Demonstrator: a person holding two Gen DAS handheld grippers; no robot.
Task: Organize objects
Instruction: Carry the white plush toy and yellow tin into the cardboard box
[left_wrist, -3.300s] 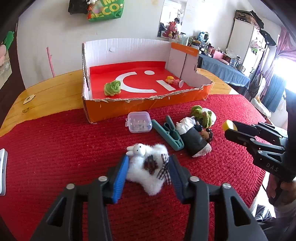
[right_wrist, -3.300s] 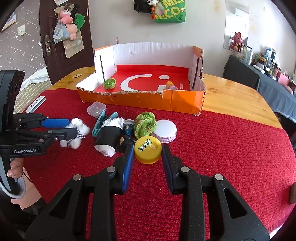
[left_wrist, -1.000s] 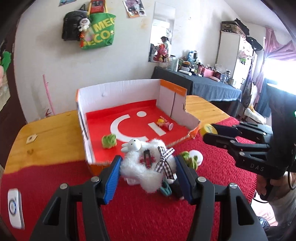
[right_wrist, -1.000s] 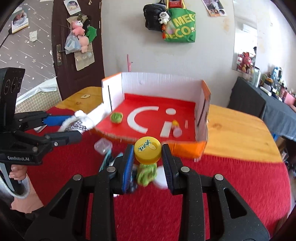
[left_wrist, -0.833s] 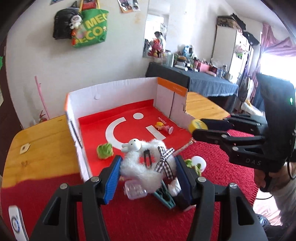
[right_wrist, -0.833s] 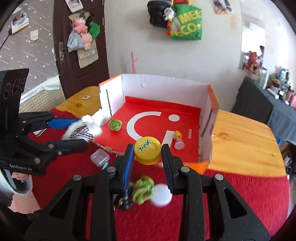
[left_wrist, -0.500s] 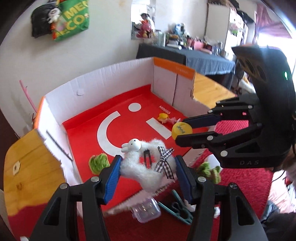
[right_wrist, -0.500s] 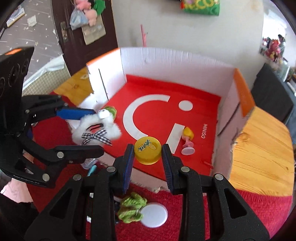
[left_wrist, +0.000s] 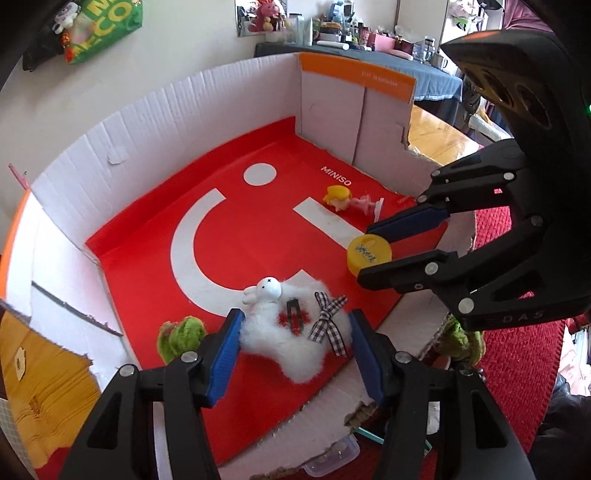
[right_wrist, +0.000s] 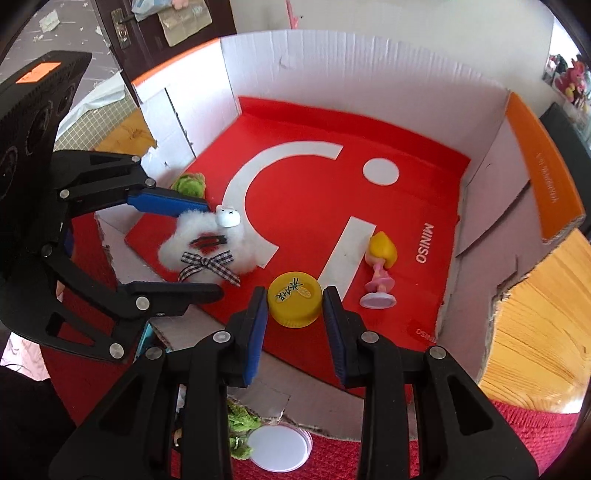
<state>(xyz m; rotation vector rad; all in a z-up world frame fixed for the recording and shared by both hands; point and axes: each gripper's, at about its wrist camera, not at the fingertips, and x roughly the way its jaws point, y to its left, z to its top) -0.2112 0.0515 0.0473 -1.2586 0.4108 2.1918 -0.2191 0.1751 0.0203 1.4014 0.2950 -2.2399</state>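
Two grippers reach over the torn front wall of the cardboard box (left_wrist: 207, 103) at once, and we see both from each wrist camera. Our left gripper (left_wrist: 295, 341) is closed on the white plush toy (left_wrist: 295, 332), its blue pads (left_wrist: 225, 354) pressing the fluffy body from both sides; the toy's small white head points toward the back of the box, and a black hair clip and a checked bow sit on its body. We cannot tell whether the toy rests on the red floor or hangs just above it. A green fuzzy ball (left_wrist: 181, 336) lies on the floor just left of that gripper, near the left wall.

Our right gripper (right_wrist: 295, 314) is closed on the yellow bottle cap (right_wrist: 294, 299), which sits low over the red floor near the front edge, its printed top facing up. Just to its right, a small doll with yellow hair and a pink dress (right_wrist: 380, 273) lies on its side on the white stripe, beside the word MINISO.

Outside the box, on the red cloth (right_wrist: 517, 443) that covers the table, we see a white round lid (right_wrist: 279, 448) with another green fuzzy thing (right_wrist: 240, 432) touching it, and a small clear plastic case (left_wrist: 328, 458) below the front wall.
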